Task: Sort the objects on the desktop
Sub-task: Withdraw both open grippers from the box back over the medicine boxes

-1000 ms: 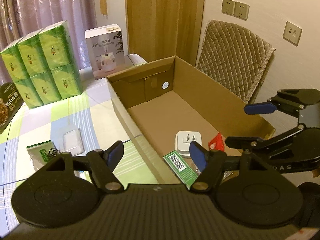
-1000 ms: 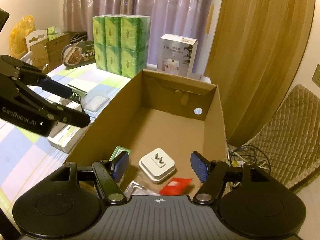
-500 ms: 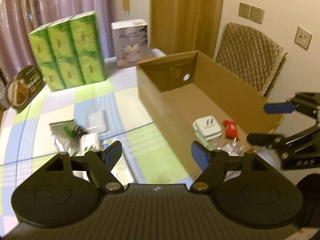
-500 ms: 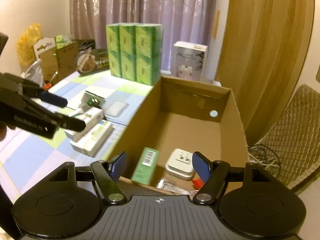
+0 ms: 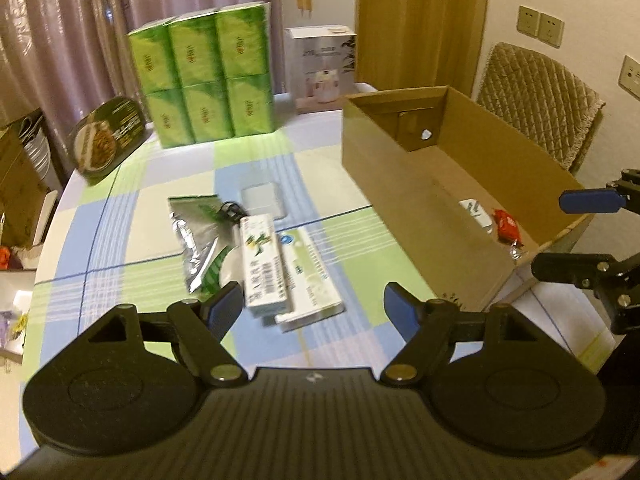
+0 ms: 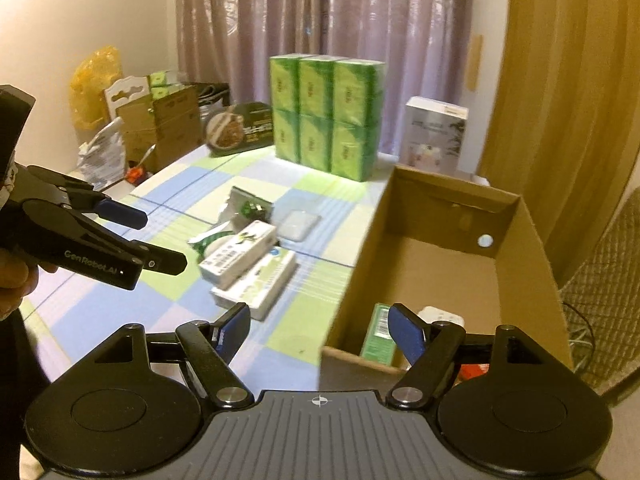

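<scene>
The right gripper (image 6: 318, 326) hangs empty, its jaws opening, over the near edge of the cardboard box (image 6: 520, 248). Just past its right finger, a green carton (image 6: 376, 334) and a white plug adapter (image 6: 438, 314) lie inside the box. Ahead of the left finger, two long white boxes (image 6: 248, 266) lie on the checked counter (image 6: 100, 312). Far left, the left gripper (image 6: 154, 238) hovers with its fingers apart and nothing between them.

A room in a home. Mauve curtains (image 6: 320, 20) hang behind a table with a checked cloth (image 5: 160, 248), a quilted chair (image 5: 536, 96) stands by wall sockets (image 5: 540, 30), and bundled tissue packs (image 5: 204, 76) and a cardboard box (image 5: 400, 168) sit on the table
</scene>
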Demonstrator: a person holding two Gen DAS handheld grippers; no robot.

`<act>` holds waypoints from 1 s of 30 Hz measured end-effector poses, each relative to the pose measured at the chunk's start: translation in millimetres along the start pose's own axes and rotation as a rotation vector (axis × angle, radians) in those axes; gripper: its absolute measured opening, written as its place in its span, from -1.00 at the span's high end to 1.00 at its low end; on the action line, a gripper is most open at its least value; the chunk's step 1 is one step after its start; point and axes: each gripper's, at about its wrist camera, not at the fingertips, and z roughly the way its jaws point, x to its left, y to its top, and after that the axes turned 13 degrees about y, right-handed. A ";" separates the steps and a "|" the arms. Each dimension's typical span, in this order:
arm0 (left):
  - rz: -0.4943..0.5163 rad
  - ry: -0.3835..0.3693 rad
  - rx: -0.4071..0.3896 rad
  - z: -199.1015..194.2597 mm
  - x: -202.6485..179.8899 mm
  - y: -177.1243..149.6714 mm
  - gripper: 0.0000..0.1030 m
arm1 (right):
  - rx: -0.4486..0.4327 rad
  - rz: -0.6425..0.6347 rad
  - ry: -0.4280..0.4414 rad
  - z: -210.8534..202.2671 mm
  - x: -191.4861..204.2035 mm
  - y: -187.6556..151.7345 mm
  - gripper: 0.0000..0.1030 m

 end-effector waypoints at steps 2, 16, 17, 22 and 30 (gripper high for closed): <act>-0.010 0.007 0.004 -1.3 7.1 -5.5 -0.44 | 0.006 -0.007 0.009 4.0 6.3 0.5 -0.44; -0.056 0.034 0.046 7.5 40.6 -29.1 -0.48 | 0.049 -0.041 0.057 29.0 32.5 0.3 -0.46; -0.058 0.035 0.049 8.9 42.2 -30.2 -0.49 | 0.052 -0.042 0.060 30.9 33.7 0.1 -0.46; -0.062 0.039 0.062 16.8 49.3 -35.1 -0.50 | 0.070 -0.048 0.077 41.8 40.3 -0.5 -0.46; -0.066 0.050 0.088 30.8 61.4 -41.4 -0.50 | 0.097 -0.055 0.105 62.8 46.1 1.9 -0.47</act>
